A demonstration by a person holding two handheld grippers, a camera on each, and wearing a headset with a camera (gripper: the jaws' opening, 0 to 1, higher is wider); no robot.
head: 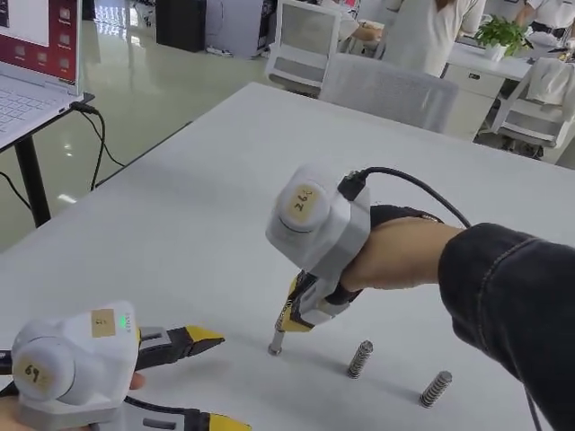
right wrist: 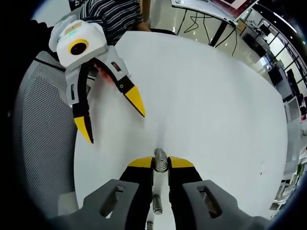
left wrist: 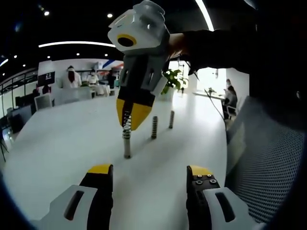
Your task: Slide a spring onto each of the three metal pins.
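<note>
Head view: high, looking forward and down across the white table (head: 180, 224). Left gripper view — low over the tabletop, facing the right gripper (left wrist: 132, 122) at close range. Right gripper view: steeply down, tight on the spring (right wrist: 161, 160) — all three share that patch of tabletop.

Bare table (head: 207, 197) beyond; two spring-clad pins (head: 360, 358) just beside right gripper (head: 287, 325).

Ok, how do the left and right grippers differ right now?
The right gripper is shut on a spring; the left gripper is open and holds nothing. The right gripper points down over a pin; the left gripper sits low, pointing across the table toward that pin. Both have yellow-tipped jaws.
</note>
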